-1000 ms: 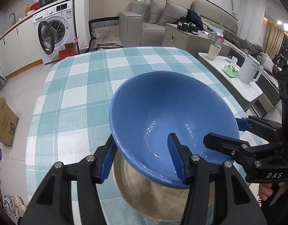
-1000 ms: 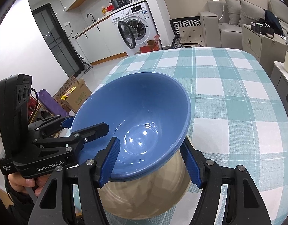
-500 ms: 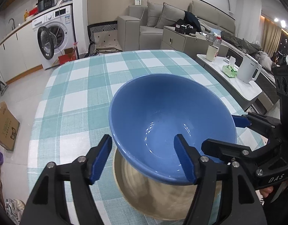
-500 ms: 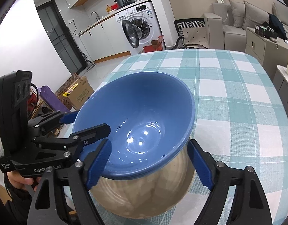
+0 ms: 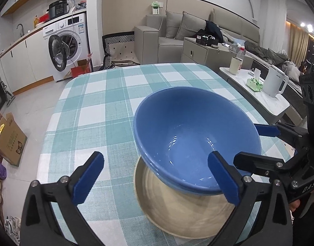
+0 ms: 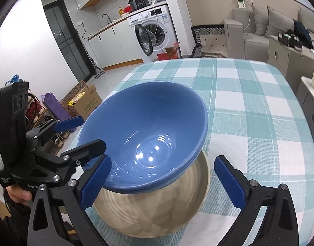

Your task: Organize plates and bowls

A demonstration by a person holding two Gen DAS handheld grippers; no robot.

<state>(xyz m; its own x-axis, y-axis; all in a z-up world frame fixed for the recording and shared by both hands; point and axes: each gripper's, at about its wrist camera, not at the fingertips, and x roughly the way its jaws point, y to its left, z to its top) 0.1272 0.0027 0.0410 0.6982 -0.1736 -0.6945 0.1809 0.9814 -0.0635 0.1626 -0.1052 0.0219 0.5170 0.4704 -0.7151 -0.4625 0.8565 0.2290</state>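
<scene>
A blue bowl (image 5: pixel 187 131) (image 6: pixel 144 127) rests nested in a wider beige bowl (image 5: pixel 183 215) (image 6: pixel 157 211) on the checked table. My left gripper (image 5: pixel 156 176) is at the bowls' near left side. Its jaws are opening, with one finger (image 5: pixel 222 179) over the blue bowl's inside and the other well clear to the left. My right gripper (image 6: pixel 162 178) is at the opposite side, its jaws also opening. They straddle the near edge of the stack without pressing on it. Each gripper also shows in the other's view: the right gripper (image 5: pixel 257 145), the left gripper (image 6: pixel 81 135).
The table (image 5: pixel 99 106) wears a teal and white checked cloth. A low side table (image 5: pixel 257 100) with a white kettle (image 5: pixel 274 82) stands to the right. A cardboard box (image 5: pixel 9 139) lies on the floor at the left. A washing machine (image 5: pixel 67 47) and a sofa (image 5: pixel 177 34) stand beyond.
Both grippers' jaws have spread wide and come off the blue bowl. The blue bowl stays in the beige one. Neither hand has shifted much.
</scene>
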